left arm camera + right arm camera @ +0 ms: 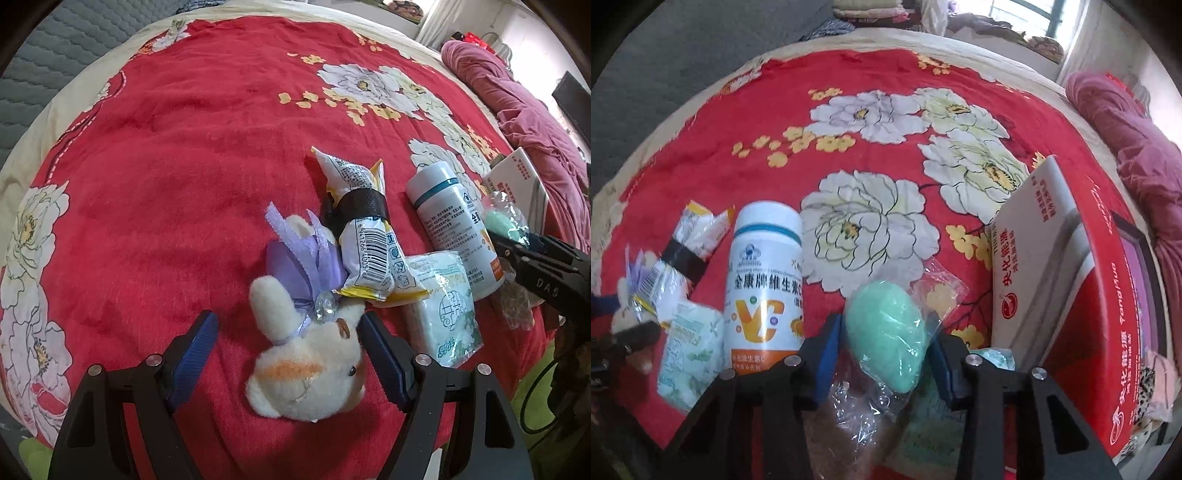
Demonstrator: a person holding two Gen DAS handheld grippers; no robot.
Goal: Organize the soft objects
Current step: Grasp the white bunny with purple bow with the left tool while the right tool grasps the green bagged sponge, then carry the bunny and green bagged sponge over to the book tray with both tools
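Right gripper [884, 341] clamped on the green sponge [886, 332] in its crinkly plastic wrap, at the blanket's [738, 122] near edge beside the vitamin bottle [764, 277]. Light, squashy, slippery film: better pinched mid-body. Left gripper [288, 354] spread wide astride the plush toy [310, 373], not squeezing it.

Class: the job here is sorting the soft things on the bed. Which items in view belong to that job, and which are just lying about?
Belong to the job:
plush toy
green sponge in its clear wrapper
tissue pack
snack packet

Just lying about:
vitamin bottle
white box
red box
pink blanket
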